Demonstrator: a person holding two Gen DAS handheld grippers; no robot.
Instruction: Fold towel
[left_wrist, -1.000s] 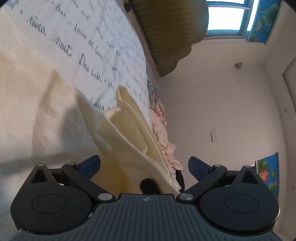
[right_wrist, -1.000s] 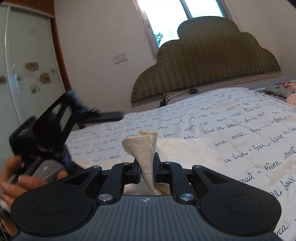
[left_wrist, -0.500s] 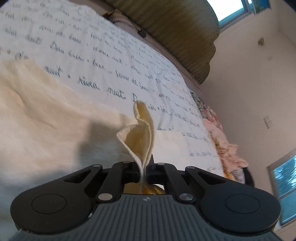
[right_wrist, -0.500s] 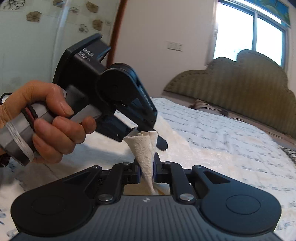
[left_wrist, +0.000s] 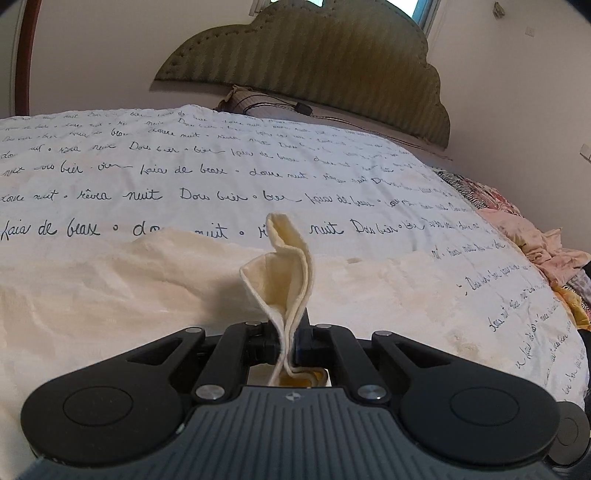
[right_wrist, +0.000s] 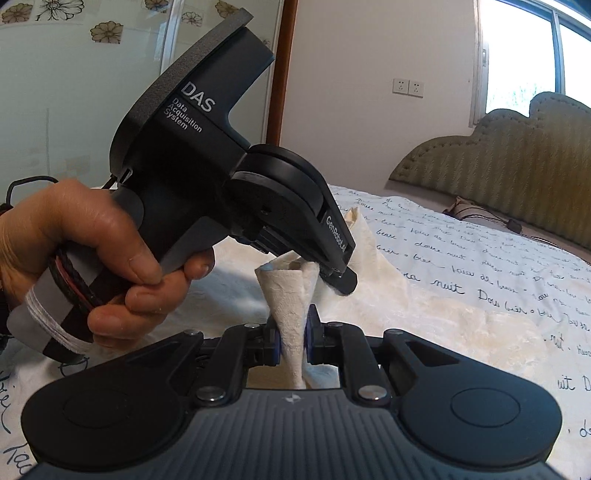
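Right wrist: left tongs (right_wrist: 338, 277) hide towel (right_wrist: 291, 314) corner.

We note a cream towel (left_wrist: 110, 295), a white bedspread (left_wrist: 221, 147) printed with dark cursive script, an olive striped headboard (left_wrist: 314, 66), and black tongs (right_wrist: 291, 343) with blue pads.

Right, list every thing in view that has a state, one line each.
left tool: shut on a corner of the towel.
right tool: shut on another bunched piece of the towel.
towel: cream, mostly spread on the bedspread, two pinched parts raised.
bedspread: laid flat over the bed, script print up.
hand: wrapped around the left tool's handle.
pile of clothes: crumpled at the bed's far edge.
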